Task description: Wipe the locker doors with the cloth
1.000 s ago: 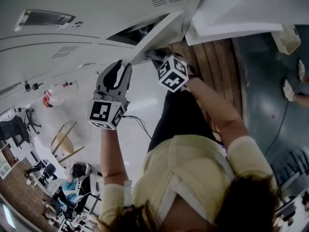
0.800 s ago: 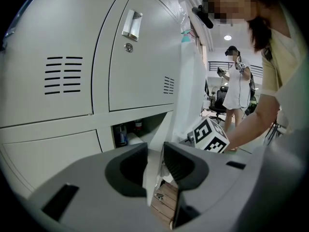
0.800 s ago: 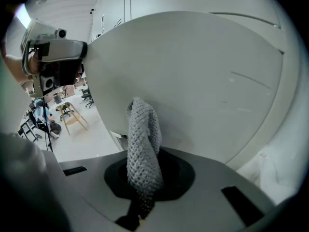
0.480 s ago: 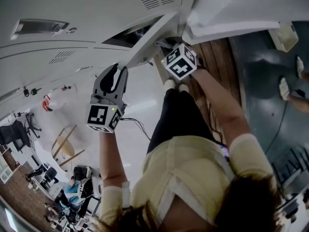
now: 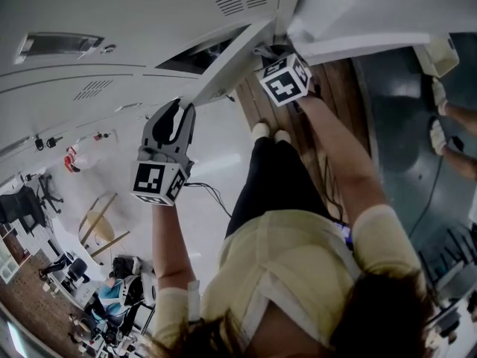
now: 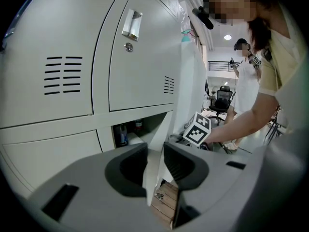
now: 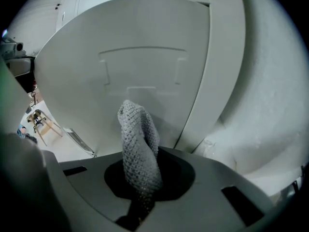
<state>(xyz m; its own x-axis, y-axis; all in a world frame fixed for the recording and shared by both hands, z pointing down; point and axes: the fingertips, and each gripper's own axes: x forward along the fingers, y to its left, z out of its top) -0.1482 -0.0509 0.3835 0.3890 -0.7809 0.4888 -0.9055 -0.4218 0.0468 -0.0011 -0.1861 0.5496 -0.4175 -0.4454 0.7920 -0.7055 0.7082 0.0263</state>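
Our left arm (image 5: 162, 245) is bent at the elbow and reaches forward, bare below a pale yellow short sleeve. It carries the grey two-jaw left gripper (image 5: 179, 109), which has a black-and-white marker cube at its back, and the jaws are closed on the thin edge of a white open locker door (image 6: 161, 129). Our right arm (image 5: 339, 155) stretches further out. Its matching grey right gripper (image 5: 270, 57) has its jaws clamped on a grey knitted cloth (image 7: 139, 144), which stands up between them.
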